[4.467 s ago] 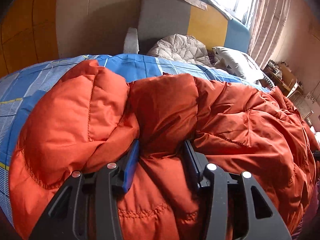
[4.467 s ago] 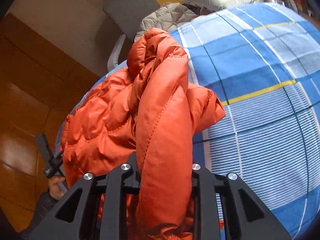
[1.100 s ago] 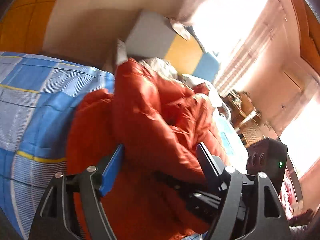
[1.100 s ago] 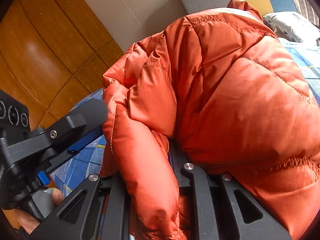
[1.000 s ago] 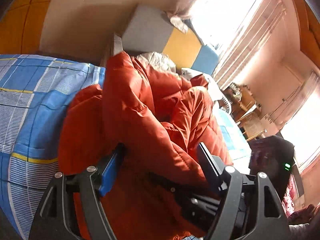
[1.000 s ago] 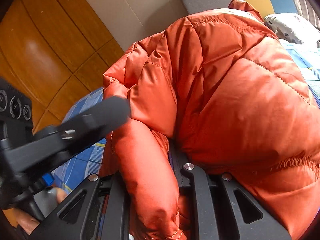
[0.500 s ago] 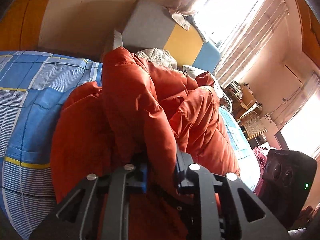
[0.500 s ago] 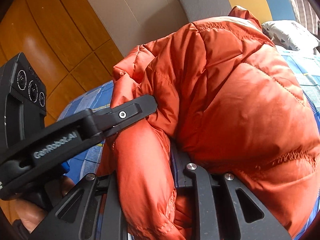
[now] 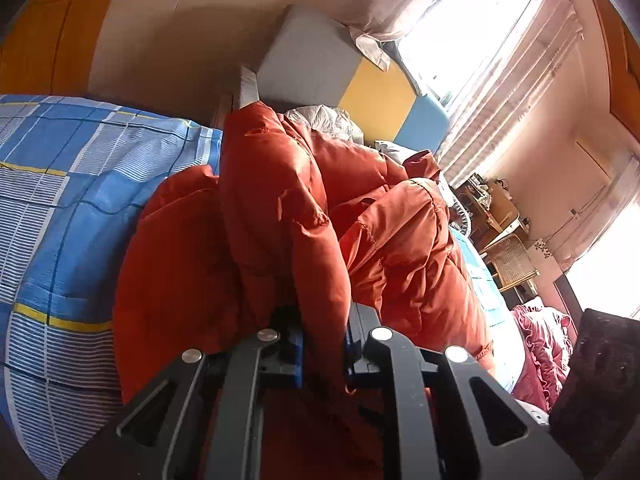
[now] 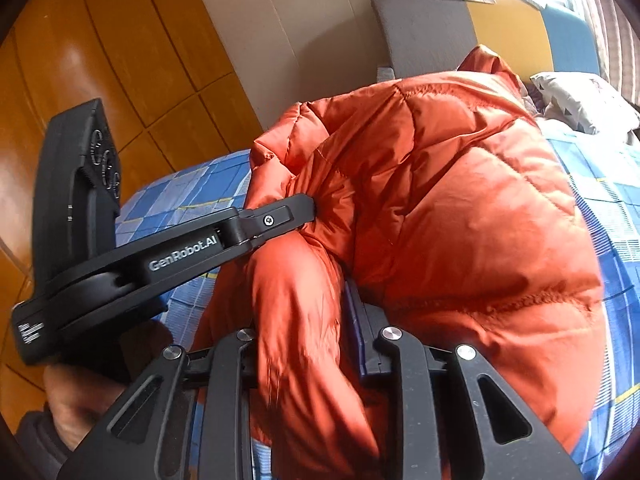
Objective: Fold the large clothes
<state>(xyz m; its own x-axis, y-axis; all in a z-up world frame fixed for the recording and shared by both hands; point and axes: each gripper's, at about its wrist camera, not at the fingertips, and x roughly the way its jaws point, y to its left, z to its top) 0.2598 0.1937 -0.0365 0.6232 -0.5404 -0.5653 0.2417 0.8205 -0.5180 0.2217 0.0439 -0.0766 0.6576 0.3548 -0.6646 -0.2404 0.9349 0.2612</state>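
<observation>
Across the bed with the blue checked sheet (image 9: 72,216), toward its left edge by the wooden wall panels, sits the puffy orange quilted down jacket (image 10: 460,216), bunched into a tall heap rather than lying flat. The left gripper (image 9: 322,344) has just been closing and is now clamped tight on a ridge of the jacket's fabric, which stands up between its jaws; from the right wrist view you can see its tip buried in a crease of the heap. The right gripper (image 10: 308,356) has a fat roll of the same jacket between its jaws, which have just been opening a bit, though the padding still looks squeezed, so I'd call it still gripping, loosely. My guess is this is a hand-over or regrip in the middle of a fold. To do it well, I'd keep the left pinch firm before the right lets go completely, since slick down fabric like this probably slides and springs back. Then pull the fold flat toward the open part of the sheet, and press the air out so it stays put.
</observation>
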